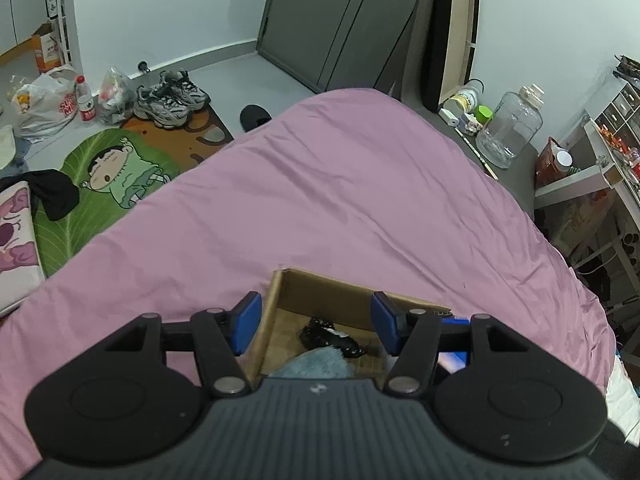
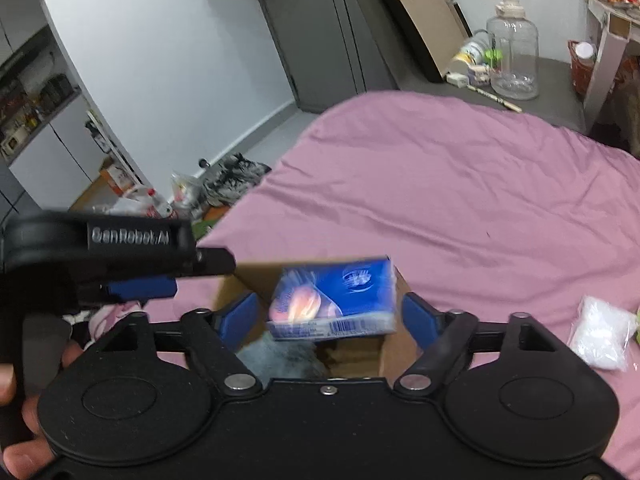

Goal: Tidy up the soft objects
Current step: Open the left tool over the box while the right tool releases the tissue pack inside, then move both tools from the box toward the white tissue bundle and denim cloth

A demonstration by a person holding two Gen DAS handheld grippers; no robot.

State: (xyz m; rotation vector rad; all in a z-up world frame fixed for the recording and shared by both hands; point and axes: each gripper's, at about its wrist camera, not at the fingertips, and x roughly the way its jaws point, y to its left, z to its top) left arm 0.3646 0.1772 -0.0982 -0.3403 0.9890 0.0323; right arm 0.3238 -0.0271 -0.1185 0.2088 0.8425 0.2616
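Note:
An open cardboard box (image 1: pixel 340 292) sits on the pink bedsheet (image 1: pixel 340 184). Inside it lie a black patterned soft item (image 1: pixel 332 338) and a blue-grey fluffy item (image 1: pixel 316 364). My left gripper (image 1: pixel 316 322) hangs open over the box's left part with nothing between its pads. In the right wrist view, a blurred blue tissue pack (image 2: pixel 334 300) is between the pads of my right gripper (image 2: pixel 330 320), above the box (image 2: pixel 356 354). Small gaps show at both pads, so the jaws stand open. One blue finger (image 2: pixel 140 286) of the left gripper reaches in from the left.
A white fluffy bundle (image 2: pixel 600 338) lies on the sheet to the right. Off the bed's left edge are a green cartoon mat (image 1: pixel 108 184), sneakers (image 1: pixel 172 98) and plastic bags (image 1: pixel 44 106). A large clear jar (image 1: pixel 508 128) stands on the grey ledge beyond the bed.

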